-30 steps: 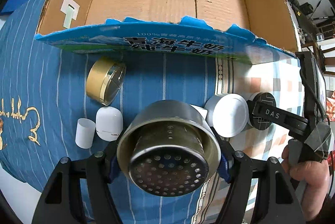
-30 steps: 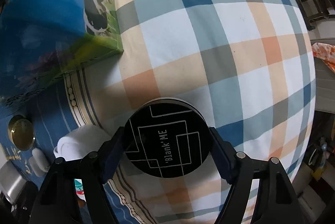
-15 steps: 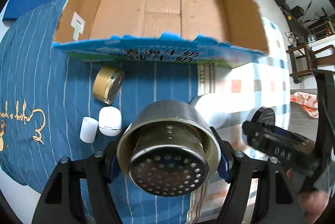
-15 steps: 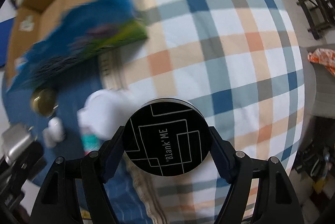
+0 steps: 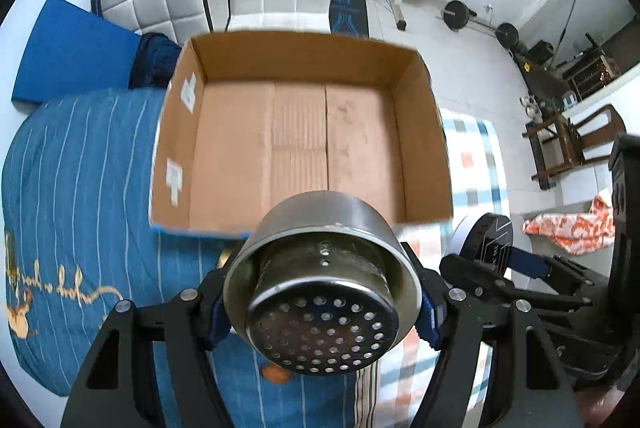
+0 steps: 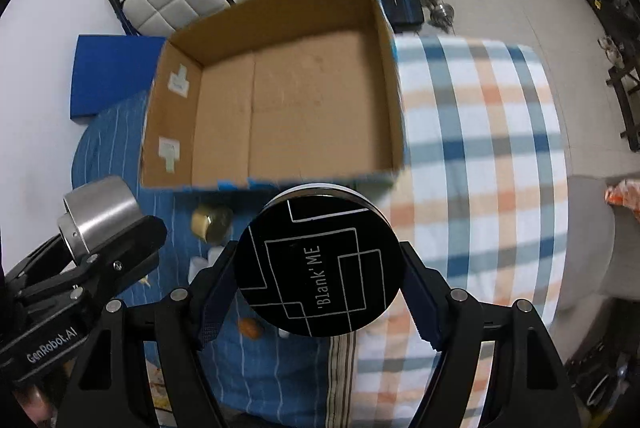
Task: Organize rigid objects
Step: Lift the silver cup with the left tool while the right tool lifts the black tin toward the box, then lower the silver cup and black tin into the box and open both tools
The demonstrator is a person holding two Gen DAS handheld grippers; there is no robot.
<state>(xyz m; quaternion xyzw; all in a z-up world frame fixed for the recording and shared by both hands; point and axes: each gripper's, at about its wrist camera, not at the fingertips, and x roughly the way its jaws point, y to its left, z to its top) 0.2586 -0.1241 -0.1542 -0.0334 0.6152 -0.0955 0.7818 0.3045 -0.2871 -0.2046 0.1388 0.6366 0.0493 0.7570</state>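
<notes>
both wrists high, facing box [image 5: 304, 148] (shared)

Left wrist view: my left gripper [image 5: 322, 302] is clamped on a steel perforated strainer cup [image 5: 322, 292], perforated end facing the camera. Beyond it the open cardboard box [image 5: 420, 132] sits on the blue striped blanket [image 5: 80, 168]. At right I see the right gripper [image 5: 496, 272] holding a black round tin [image 5: 486, 240] near the box's right corner.
</notes>
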